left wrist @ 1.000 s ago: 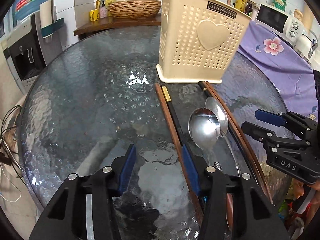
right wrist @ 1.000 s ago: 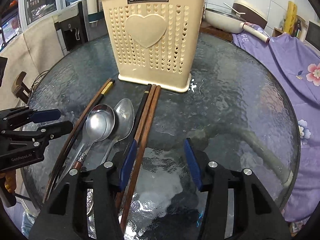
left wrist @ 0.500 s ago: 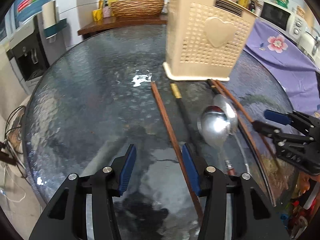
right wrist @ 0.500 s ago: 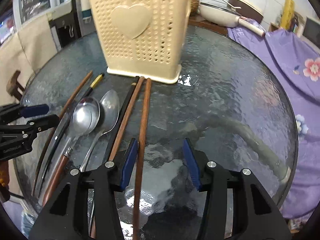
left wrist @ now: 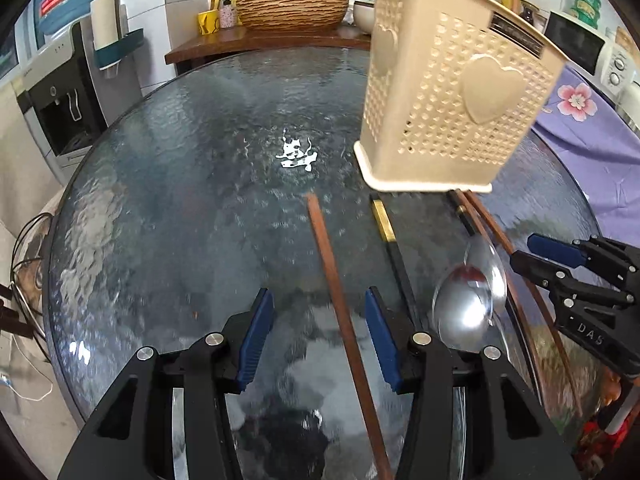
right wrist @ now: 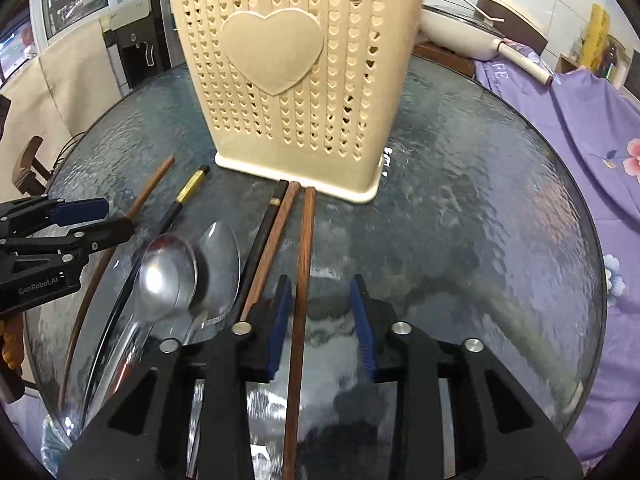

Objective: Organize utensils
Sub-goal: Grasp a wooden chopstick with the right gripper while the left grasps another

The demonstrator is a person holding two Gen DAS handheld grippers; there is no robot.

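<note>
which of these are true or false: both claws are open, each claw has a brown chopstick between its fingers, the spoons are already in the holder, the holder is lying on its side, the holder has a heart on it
1. Both claws are open. True: the left claw and the right claw each show a gap between the pads.
2. A brown chopstick lies between each claw's fingers. True: one at the left, another at the right.
3. The spoons are in the holder. False: both spoons lie on the glass table.
4. The holder lies on its side. False: the cream holder stands upright.
5. The holder bears a raised heart. True.
</note>
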